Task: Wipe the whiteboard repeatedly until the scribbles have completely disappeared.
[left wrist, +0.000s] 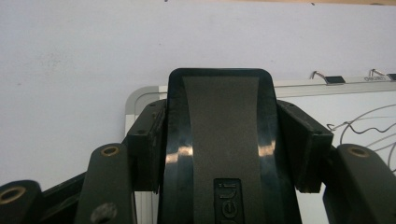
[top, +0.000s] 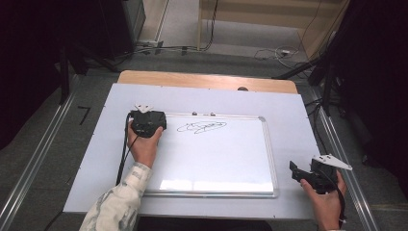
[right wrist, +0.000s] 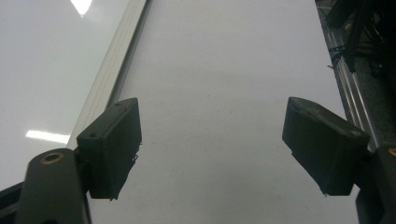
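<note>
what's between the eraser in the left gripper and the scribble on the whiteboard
Nothing visible. The left gripper holds the black eraser at the whiteboard's upper-left corner, and only bare white surface lies between it and the scribble just to its right.

A silver-framed rectangular whiteboard point(top: 216, 159) is lying flat on the desk, bearing a black scribble point(top: 202, 127) near its top edge. A glossy black eraser block point(left wrist: 219, 140) is sitting over its upper-left corner.
</note>
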Demonstrator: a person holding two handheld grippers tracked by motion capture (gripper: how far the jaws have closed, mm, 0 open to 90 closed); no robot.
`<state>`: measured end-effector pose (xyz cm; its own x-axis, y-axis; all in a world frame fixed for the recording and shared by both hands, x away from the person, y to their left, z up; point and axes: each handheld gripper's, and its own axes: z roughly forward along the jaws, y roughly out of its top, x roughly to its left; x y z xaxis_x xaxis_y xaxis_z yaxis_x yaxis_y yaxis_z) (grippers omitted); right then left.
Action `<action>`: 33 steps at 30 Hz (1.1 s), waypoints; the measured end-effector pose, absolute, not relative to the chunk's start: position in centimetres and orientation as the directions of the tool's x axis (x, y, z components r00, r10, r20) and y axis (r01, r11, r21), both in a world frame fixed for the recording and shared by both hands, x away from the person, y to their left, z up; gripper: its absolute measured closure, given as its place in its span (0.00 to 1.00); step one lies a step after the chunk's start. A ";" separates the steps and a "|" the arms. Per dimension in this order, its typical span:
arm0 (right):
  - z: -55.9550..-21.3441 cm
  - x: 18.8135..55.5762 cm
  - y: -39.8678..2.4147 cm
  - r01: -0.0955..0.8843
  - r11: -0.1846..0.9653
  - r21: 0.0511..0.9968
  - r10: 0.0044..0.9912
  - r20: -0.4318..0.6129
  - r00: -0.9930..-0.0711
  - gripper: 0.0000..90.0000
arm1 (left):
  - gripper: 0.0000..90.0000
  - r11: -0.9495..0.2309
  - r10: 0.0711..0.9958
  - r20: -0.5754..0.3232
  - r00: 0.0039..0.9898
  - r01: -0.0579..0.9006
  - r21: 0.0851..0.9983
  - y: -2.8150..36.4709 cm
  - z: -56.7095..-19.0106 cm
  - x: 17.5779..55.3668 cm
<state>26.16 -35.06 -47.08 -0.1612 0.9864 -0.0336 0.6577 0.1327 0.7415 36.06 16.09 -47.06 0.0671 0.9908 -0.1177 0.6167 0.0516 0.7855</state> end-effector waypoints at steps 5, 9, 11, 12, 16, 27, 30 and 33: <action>-47.1 26.2 -35.0 0.656 0.137 0.742 0.985 -0.035 -0.166 0.20 | 0.46 0.039 0.986 -0.130 0.101 0.622 0.782 15.5 -47.2 36.1; -47.1 26.2 -34.9 0.657 0.143 0.741 0.985 -0.039 -0.170 0.20 | 0.46 0.031 0.983 -0.136 0.121 0.625 0.780 14.9 -47.4 36.3; -47.1 26.2 -34.9 0.656 0.139 0.742 0.985 -0.036 -0.168 0.20 | 0.46 0.025 0.982 -0.137 0.132 0.626 0.779 14.6 -47.4 36.4; -47.0 26.2 -34.9 0.655 0.139 0.742 0.985 -0.036 -0.168 0.20 | 0.46 0.020 0.981 -0.137 0.139 0.626 0.779 14.4 -47.5 36.4; -47.1 26.2 -34.9 0.656 0.140 0.742 0.985 -0.037 -0.169 0.20 | 0.46 0.003 0.978 -0.133 0.159 0.630 0.777 13.7 -47.6 36.6; -47.1 26.2 -34.9 0.652 0.147 0.744 0.983 -0.040 -0.177 0.20 | 0.46 -0.038 0.976 -0.110 0.189 0.641 0.767 12.5 -48.1 37.4; -47.1 26.2 -34.9 0.652 0.147 0.744 0.983 -0.039 -0.177 0.20 | 0.46 -0.053 0.976 -0.095 0.194 0.643 0.764 12.1 -48.3 37.7; -47.1 26.2 -34.9 0.652 0.146 0.744 0.984 -0.039 -0.176 0.20 | 0.46 -0.062 0.977 -0.087 0.195 0.647 0.760 12.0 -48.4 38.0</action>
